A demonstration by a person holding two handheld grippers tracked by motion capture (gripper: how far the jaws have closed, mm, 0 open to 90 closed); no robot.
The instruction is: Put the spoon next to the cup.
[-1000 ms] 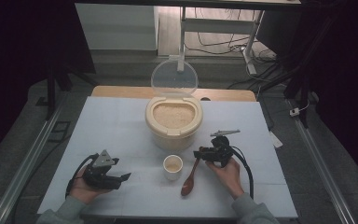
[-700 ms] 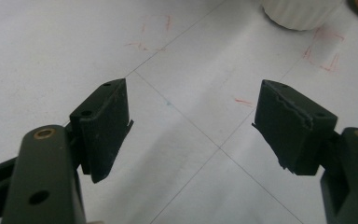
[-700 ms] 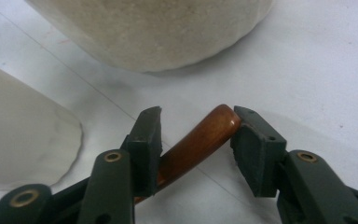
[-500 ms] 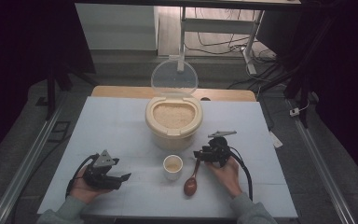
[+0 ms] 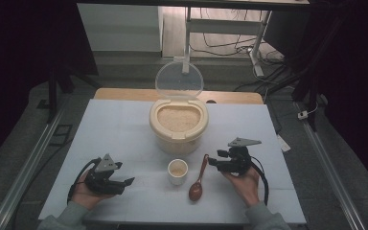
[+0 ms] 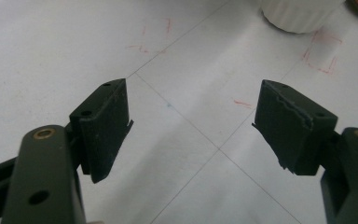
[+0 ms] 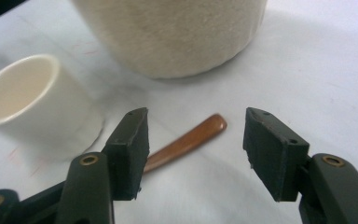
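- Right gripper [image 5: 219, 163] sat just right of the small white cup [image 5: 177, 171], jaws spread, gripping nothing.
- Brown wooden spoon [image 5: 198, 180] lay flat between that gripper and the cup, its slim handle tip [image 7: 213, 125] showing between the jaws.
- Round beige rice container [image 5: 178, 125] stood behind the cup, clear lid [image 5: 178, 81] raised.
- Left gripper [image 5: 122, 182] rested left of the cup, jaws spread over the bare white table [image 6: 191, 126].

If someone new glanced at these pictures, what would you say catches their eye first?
Most striking is the round cream rice container at the table's middle, its clear lid standing open. Before it sit a small white cup and a brown wooden spoon lying flat on the white table. The right tool hangs open over the spoon's handle.
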